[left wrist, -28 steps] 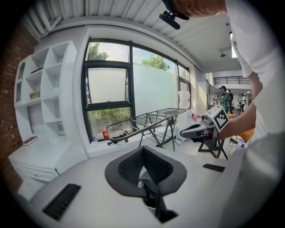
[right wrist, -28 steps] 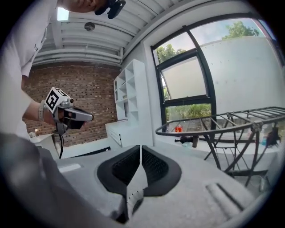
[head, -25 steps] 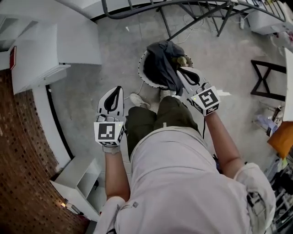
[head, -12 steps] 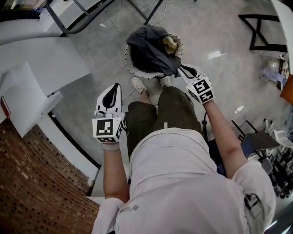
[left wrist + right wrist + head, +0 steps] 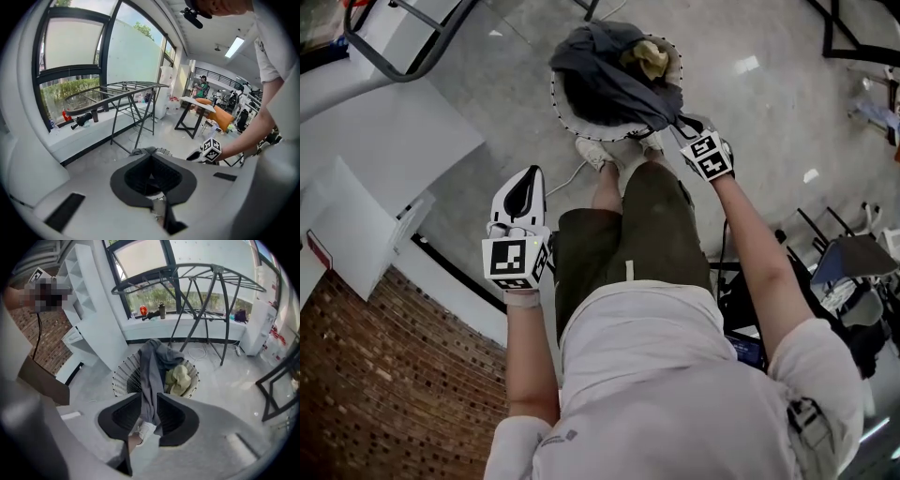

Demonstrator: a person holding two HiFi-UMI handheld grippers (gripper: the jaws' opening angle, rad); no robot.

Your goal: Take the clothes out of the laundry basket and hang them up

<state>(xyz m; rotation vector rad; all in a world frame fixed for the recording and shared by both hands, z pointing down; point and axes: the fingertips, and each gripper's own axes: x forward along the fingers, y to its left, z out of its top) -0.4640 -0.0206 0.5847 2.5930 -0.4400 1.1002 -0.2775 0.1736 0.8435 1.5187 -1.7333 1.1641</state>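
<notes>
Basket (image 5: 556, 101) holds grey garment (image 5: 598, 67), yellow cloth (image 5: 647, 58).

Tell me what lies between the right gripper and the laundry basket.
The dark grey garment, draped over the laundry basket's rim, runs down between the right gripper's jaws, which have just been opening; the right gripper view shows it.

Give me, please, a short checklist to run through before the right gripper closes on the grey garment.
1. Right gripper jaws apart: ok, they have just been opening.
2. Grey garment between those jaws: ok, a hanging fold sits in the gap.
3. Garment free of the laundry basket: not ok, it drapes over the rim.
4. Yellow-green garment clear of the pinch: ok, it lies deeper in the basket.
5. Left gripper free: ok, shut and empty.
6. Drying rack nearby: ok, behind the basket.
</notes>
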